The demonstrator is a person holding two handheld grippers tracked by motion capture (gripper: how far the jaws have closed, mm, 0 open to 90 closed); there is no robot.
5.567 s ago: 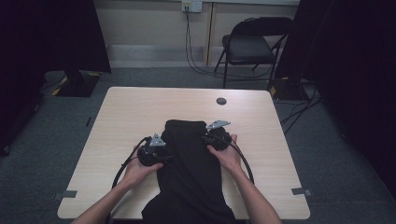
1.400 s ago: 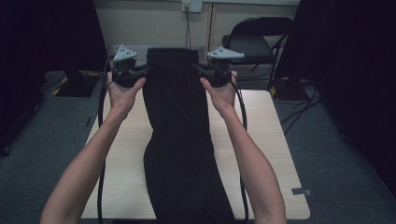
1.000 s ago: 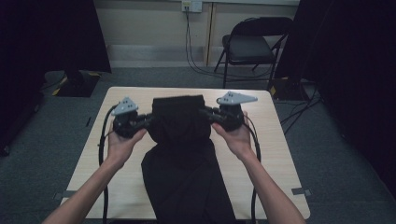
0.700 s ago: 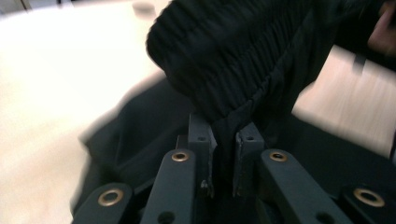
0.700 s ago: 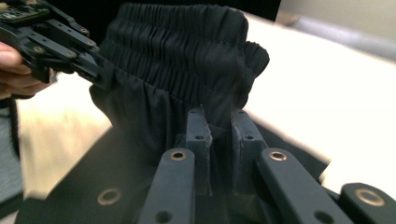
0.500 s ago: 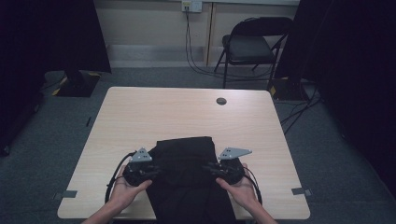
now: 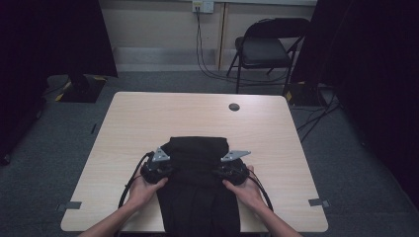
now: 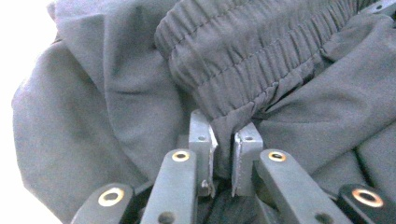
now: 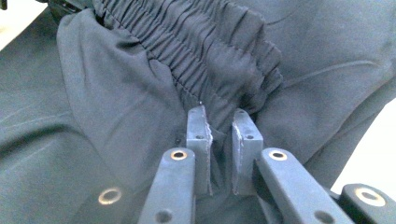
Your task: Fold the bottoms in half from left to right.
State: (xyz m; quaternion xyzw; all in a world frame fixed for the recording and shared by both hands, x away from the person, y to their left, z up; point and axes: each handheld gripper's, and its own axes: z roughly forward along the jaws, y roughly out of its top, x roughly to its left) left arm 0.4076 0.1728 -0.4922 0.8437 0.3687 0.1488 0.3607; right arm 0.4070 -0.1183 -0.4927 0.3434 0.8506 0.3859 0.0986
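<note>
High view: we see a black fabric garment with a gathered elastic waistband point(image 7: 197, 173) lying folded on the near half of a pale wooden table point(image 7: 148, 118), its lower part running off the near edge between the person's forearms. The left gripper point(image 7: 157, 170) grips the garment at its left side and the right gripper point(image 7: 230, 170) at its right side, each carrying a grey three-cornered plate. A small dark round grommet point(image 7: 234, 106) sits in the tabletop near the far edge, and a black folding chair point(image 7: 264, 47) stands on the floor beyond the table.

Left gripper view: we see the left gripper point(image 8: 224, 161) with its jaws drawn narrow, a fold of the garment point(image 8: 280, 93) pinched between the pads just below the ribbed waistband.

Right gripper view: we see the right gripper point(image 9: 219, 161) likewise narrow, clamping a fold of the garment point(image 9: 116, 107) beneath the end of the gathered waistband; a strip of table shows at the lower right.
</note>
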